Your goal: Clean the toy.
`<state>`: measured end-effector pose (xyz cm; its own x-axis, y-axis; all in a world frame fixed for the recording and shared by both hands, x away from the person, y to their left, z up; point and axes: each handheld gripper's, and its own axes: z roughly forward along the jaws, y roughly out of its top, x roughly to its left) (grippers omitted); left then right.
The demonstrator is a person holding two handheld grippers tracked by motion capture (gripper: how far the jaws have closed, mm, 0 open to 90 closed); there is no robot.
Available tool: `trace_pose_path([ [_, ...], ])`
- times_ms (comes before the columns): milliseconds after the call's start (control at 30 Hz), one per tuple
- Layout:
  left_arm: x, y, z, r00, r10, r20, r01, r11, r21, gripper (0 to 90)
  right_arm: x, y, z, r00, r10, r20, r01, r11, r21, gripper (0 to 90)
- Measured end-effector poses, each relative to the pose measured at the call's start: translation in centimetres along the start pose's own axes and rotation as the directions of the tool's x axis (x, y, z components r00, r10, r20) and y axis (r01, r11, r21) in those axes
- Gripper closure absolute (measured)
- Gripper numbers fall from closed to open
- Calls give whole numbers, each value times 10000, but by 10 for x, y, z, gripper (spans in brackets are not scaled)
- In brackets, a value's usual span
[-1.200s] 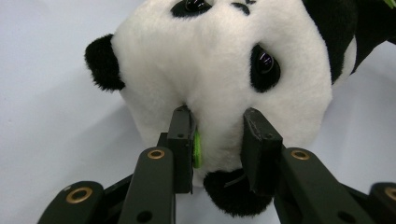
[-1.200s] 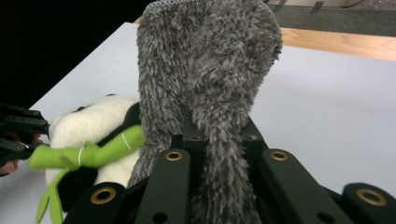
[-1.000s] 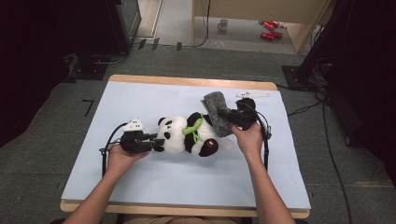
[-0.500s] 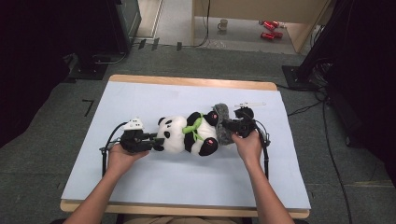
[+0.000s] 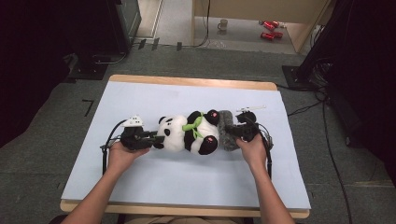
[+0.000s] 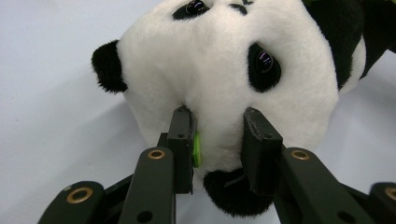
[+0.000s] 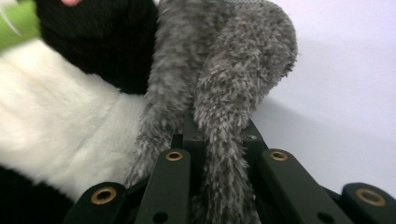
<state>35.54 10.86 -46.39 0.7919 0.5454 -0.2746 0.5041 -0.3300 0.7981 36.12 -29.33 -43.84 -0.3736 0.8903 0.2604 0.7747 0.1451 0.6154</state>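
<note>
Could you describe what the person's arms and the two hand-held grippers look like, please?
Both forearms are bare, with no sleeves in sight. The left hand-held gripper is black, with a grey three-cornered plate on top and a black cable looping behind it. The right hand-held gripper is black too, trailing a black cable beside the wrist. Up close, the flat black jaw links carry brass-coloured rivets, and a green patch marks one left pad.

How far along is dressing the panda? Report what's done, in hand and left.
Done: the panda lies on its back on the table, the left gripper clamped on its head. In hand: the right gripper pinches the grey furry cloth against the panda's lower end. Left, probably: the cloth sits bunched beside the legs, none of it over the body.
</note>
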Motion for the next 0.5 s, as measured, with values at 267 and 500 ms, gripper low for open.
trace_pose_path([
  [267,3,3,1,10000,-78,46,78,10000,28,678,-2,3,-37,9990,318,-321,-350,9942,-1018,797],
  [500,5,6,2,9999,-154,8,154,9999,23,677,11,6,-61,9978,143,-643,-238,9884,-1500,796],
])
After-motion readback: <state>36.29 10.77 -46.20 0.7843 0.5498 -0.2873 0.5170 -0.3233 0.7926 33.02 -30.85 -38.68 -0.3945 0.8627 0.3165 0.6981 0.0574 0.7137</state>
